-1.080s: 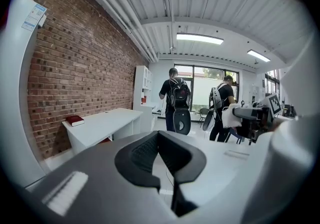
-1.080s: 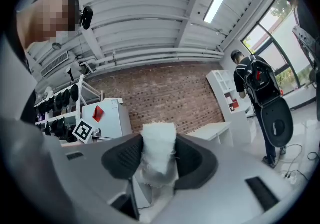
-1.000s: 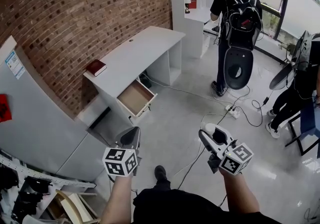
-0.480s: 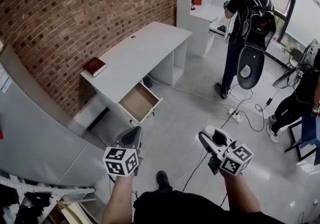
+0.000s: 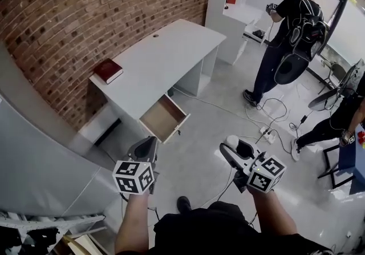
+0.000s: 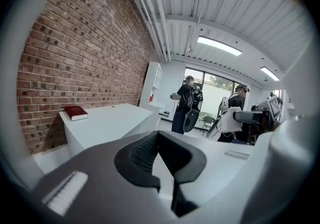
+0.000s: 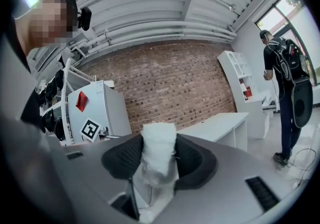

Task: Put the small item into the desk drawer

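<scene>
Both forearms reach forward over the floor, well short of the desk (image 5: 165, 54) and its open drawer (image 5: 162, 118). The left gripper (image 5: 149, 144) points ahead, jaws clenched together on nothing. The right gripper (image 5: 230, 148) angles inward toward the left, jaws grasping the small white item (image 7: 159, 150). Its long axis runs along the jaws, one end poking past their tips
</scene>
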Tool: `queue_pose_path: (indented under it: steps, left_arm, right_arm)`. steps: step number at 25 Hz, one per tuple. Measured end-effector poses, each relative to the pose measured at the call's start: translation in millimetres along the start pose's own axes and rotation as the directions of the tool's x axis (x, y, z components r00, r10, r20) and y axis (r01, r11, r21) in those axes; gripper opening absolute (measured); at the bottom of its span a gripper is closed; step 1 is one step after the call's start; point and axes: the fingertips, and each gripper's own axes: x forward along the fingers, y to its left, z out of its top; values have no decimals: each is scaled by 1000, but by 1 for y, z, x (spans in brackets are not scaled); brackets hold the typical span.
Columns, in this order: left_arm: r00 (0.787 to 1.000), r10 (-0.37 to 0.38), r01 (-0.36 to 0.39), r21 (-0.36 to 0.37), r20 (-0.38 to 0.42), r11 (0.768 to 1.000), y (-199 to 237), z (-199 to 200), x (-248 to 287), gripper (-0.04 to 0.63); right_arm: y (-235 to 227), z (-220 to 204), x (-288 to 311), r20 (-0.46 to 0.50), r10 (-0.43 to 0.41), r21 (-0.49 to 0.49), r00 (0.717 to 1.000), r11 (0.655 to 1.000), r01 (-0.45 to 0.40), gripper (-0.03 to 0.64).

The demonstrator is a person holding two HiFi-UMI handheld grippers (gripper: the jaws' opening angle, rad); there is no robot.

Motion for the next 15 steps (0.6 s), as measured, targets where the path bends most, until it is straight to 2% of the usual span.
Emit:
queue_pose_path:
  steps: [7, 15]
  left_arm:
    - [1000, 17, -18, -34, -20, 999, 28, -6, 12, 12]
    - [998, 50, -50, -15, -47, 999, 41, -4, 51, 12]
  right_arm:
    - [-14, -13, 32, -28, 17, 47, 999, 999, -16, 176]
    - [-56, -13, 73, -9, 75, 101, 997, 992, -74, 176]
